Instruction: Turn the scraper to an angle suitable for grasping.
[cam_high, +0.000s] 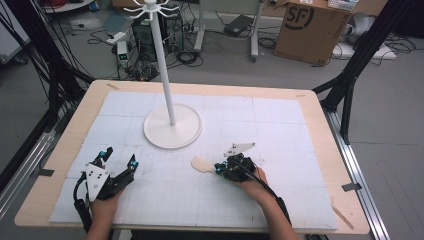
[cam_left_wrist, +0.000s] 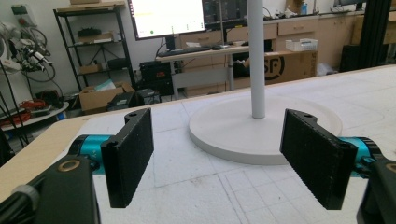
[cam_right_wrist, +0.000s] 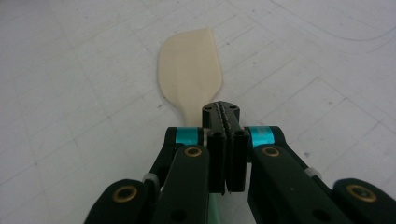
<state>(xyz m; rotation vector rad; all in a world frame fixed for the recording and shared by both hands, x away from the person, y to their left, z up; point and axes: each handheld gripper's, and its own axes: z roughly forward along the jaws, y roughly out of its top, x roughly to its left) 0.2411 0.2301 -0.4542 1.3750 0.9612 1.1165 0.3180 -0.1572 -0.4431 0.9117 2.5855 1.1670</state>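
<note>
- High view: the right gripper (cam_high: 220, 168) rests low on the white gridded mat (cam_high: 280, 125), its jaws pinched together on the narrow neck of a pale spatula (cam_high: 202, 164). The blade sticks out past the jaw tips, toward the left gripper's side, flat on the mat.
- Beyond and slightly left of that gripper stands a white rack stand (cam_high: 172, 127) with a round base, a tall pole and hooked arms at the top. The base is near the spatula's blade but apart from it.
- The left gripper (cam_high: 119, 161) sits well apart from the spatula, jaws spread wide with nothing between them. Nothing lies between the two grippers.
- Past the far table edge, a cardboard box (cam_high: 310, 30) on the floor carries a dark round logo reading "SF".
- Left gripper view: the two black pads (cam_left_wrist: 130, 154) stand wide, only bare mat between them. The stand's base (cam_left_wrist: 224, 135) and pole rise ahead, between the pads and farther off.
- Behind it, under a desk, the box (cam_left_wrist: 285, 63) shows the same "SF" mark. A lit monitor (cam_left_wrist: 166, 16) stands above; its writing is too small to read.
- Right gripper view: the jaws meet tight at the centre, clamping the spatula's neck (cam_right_wrist: 191, 109). The broad blade (cam_right_wrist: 190, 65) fans out directly ahead of the tips, lying on the mat (cam_right_wrist: 70, 93).
</note>
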